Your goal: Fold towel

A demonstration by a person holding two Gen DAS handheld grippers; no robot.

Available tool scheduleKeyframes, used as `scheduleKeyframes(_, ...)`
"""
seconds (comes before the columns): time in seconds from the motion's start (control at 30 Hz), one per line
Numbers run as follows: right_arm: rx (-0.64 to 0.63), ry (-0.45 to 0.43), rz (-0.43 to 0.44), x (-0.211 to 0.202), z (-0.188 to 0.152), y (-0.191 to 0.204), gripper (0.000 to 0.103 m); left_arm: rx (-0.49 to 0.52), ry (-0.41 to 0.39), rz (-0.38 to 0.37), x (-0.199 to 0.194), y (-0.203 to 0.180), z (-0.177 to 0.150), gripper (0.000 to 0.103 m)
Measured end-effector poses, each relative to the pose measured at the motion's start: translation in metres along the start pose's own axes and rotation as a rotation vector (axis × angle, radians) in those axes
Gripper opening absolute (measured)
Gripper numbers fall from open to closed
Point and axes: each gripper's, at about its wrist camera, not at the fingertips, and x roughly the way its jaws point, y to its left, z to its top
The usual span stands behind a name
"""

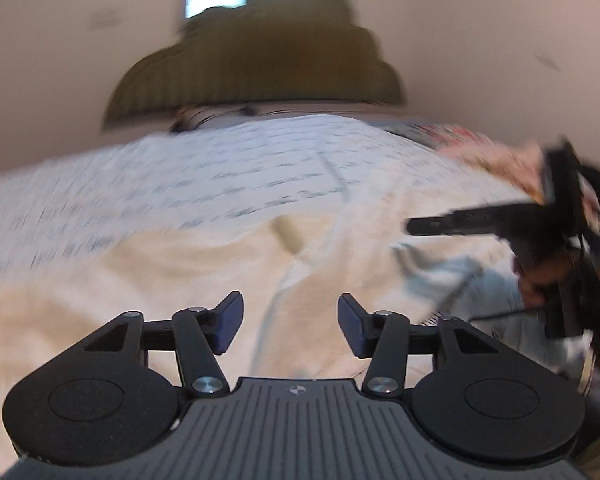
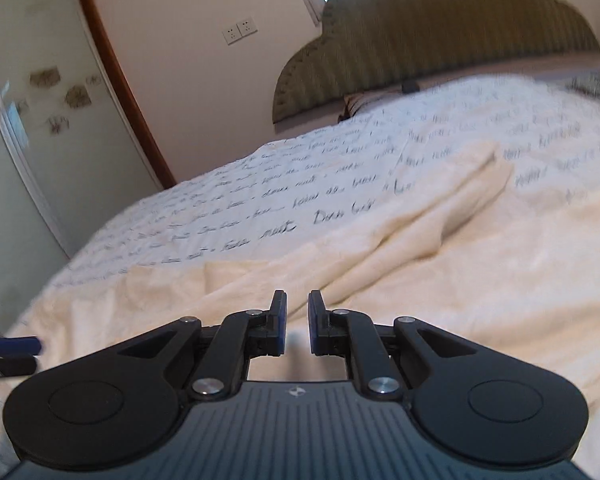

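A cream towel [image 1: 148, 280] lies rumpled on the bed, with a long fold running up its middle [image 2: 440, 220]. My left gripper [image 1: 290, 326] hovers just over the towel, jaws wide apart and empty. My right gripper [image 2: 297, 322] is low over the towel's near part, with its blue pads [image 2: 279, 320] a narrow gap apart and nothing between them. In the left wrist view the right gripper [image 1: 416, 227] reaches in from the right, held by a hand [image 1: 540, 276]. The left gripper's fingertips [image 2: 16, 346] show at the far left edge of the right wrist view.
The bed has a white sheet printed with script [image 2: 300, 184] and an olive scalloped headboard [image 2: 440, 24]. A wardrobe with a wood-trimmed door [image 2: 40, 100] stands to the left. Patterned bedding [image 1: 480, 140] lies at the far right. Both views are motion-blurred.
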Motion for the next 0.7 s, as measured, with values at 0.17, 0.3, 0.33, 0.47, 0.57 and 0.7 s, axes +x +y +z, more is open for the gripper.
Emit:
scheduleKeyframes(0.17,0.207,0.033,0.123,0.015,-0.012,-0.014,0.035,0.259,0.02,-0.032,0.035,-0.051,0.0,0.065)
scheduleKeyframes(0.3,0.339,0.037,0.213,0.029,-0.014,-0.021,0.045,0.399,0.01,0.076,0.067,-0.071,-0.01,0.064)
scheduleKeyframes(0.33,0.36,0.042,0.219,0.034,-0.014,-0.021,0.045,0.418,0.018,0.098,0.073,-0.075,-0.012,0.064)
scheduleKeyframes(0.47,0.46,0.069,0.259,0.051,-0.02,-0.027,0.036,0.495,0.023,0.146,0.09,-0.085,-0.022,0.063)
scheduleKeyframes(0.57,0.492,0.038,0.302,0.047,-0.024,-0.027,0.009,0.594,0.002,0.186,0.096,-0.097,-0.032,0.061)
scheduleKeyframes(0.7,0.547,-0.018,0.372,0.036,-0.025,-0.032,0.008,0.646,-0.008,0.232,0.11,-0.1,-0.038,0.053)
